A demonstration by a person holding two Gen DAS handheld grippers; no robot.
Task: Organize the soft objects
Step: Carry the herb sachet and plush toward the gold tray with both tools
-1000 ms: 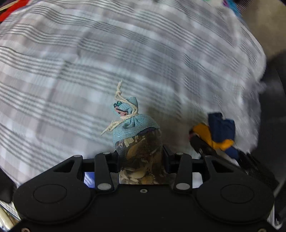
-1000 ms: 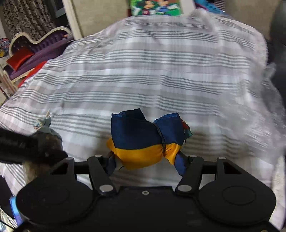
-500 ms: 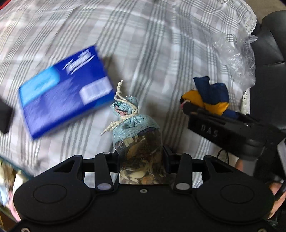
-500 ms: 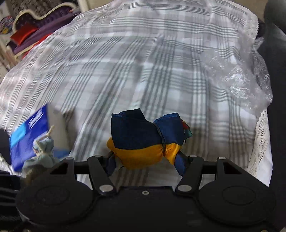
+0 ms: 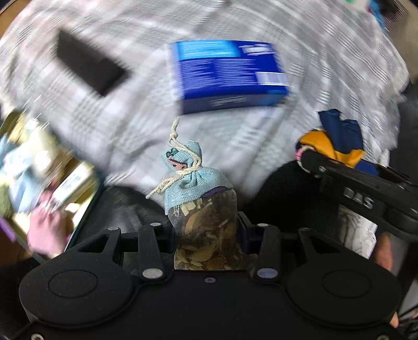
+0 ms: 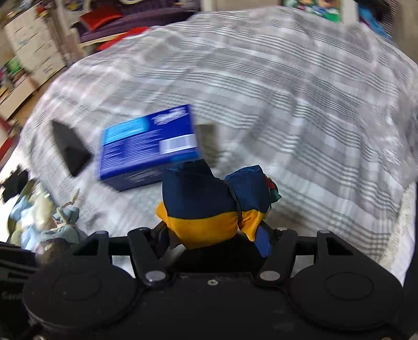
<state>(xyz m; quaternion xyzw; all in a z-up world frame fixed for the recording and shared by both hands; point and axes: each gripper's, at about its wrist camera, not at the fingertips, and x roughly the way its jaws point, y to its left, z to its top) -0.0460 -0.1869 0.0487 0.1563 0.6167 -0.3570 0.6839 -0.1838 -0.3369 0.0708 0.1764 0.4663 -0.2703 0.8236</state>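
My left gripper (image 5: 206, 230) is shut on a small sachet (image 5: 201, 198) with a light blue cloth top tied with string and dried leaves showing through its lower half. My right gripper (image 6: 211, 235) is shut on a navy and yellow fabric pouch (image 6: 209, 204). The left wrist view also catches that pouch (image 5: 337, 141) at the right, in the right gripper's black fingers. The sachet (image 6: 65, 227) appears at the lower left of the right wrist view. Both are held above a grey plaid bedspread (image 6: 287, 91).
A blue box (image 5: 227, 73) and a flat black object (image 5: 88, 68) lie on the bedspread. A container of mixed soft things (image 5: 39, 177) sits at the left edge. Furniture and a red cushion (image 6: 99, 18) stand beyond the bed.
Both grippers swept sideways across the bed with their loads. The blue box and black object came into view, and the container has appeared at the left.
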